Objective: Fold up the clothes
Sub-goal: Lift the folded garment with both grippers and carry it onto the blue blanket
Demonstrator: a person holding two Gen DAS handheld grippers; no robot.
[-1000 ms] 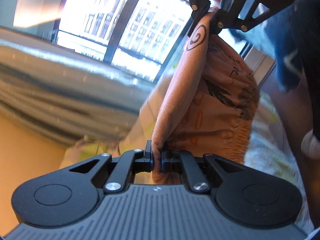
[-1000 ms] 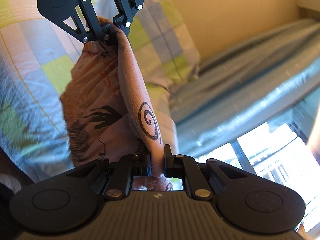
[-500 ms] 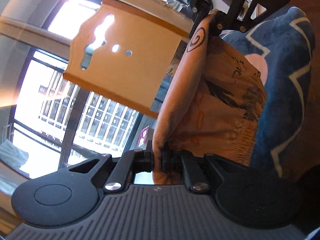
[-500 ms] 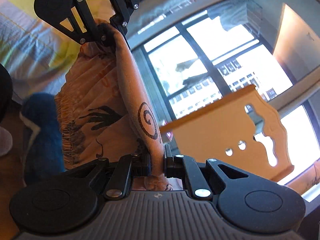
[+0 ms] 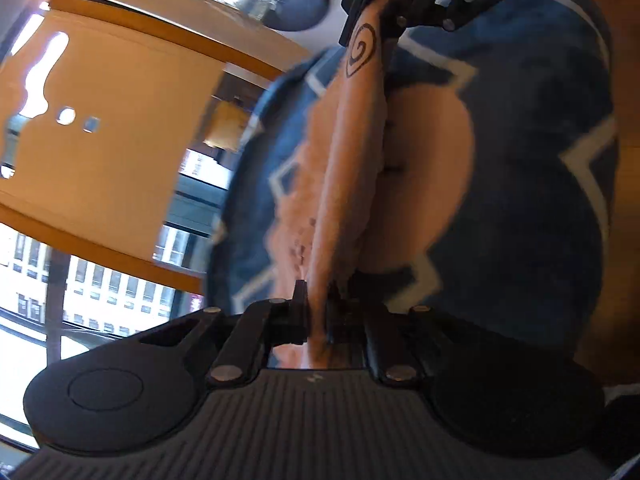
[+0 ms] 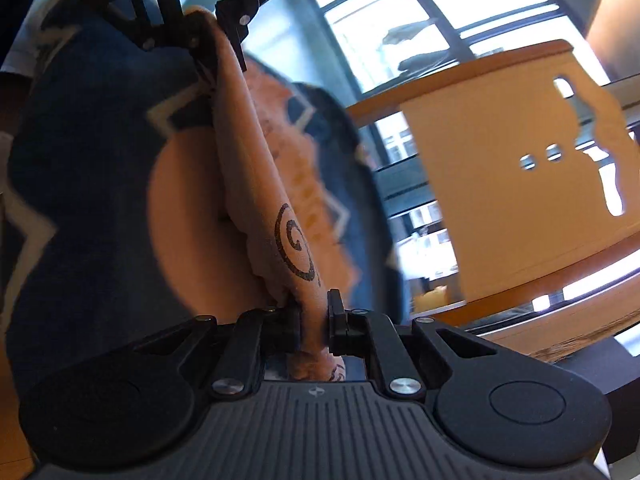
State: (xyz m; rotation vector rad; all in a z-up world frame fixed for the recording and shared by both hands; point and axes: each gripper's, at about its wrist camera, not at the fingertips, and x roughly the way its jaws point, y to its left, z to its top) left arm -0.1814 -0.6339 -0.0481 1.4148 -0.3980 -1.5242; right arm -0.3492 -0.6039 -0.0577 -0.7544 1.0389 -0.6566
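An orange garment with black prints and a spiral mark is stretched taut in the air between my two grippers. My left gripper is shut on one end of it, and the right gripper shows at the top of the left wrist view, pinching the other end. In the right wrist view my right gripper is shut on the garment near the spiral, with the left gripper clamped on the far end at the top. The rest of the cloth hangs bunched below the held edge.
A round dark-blue rug with a white zigzag and a peach centre lies on the wooden floor beneath the garment. An orange wooden panel with cut-out holes stands beside it, and large windows lie behind.
Both grippers have swung with the garment away from the patchwork bed, past the windows, and now hold it over the blue rug. The cloth hangs edge-on, so less of its face shows.
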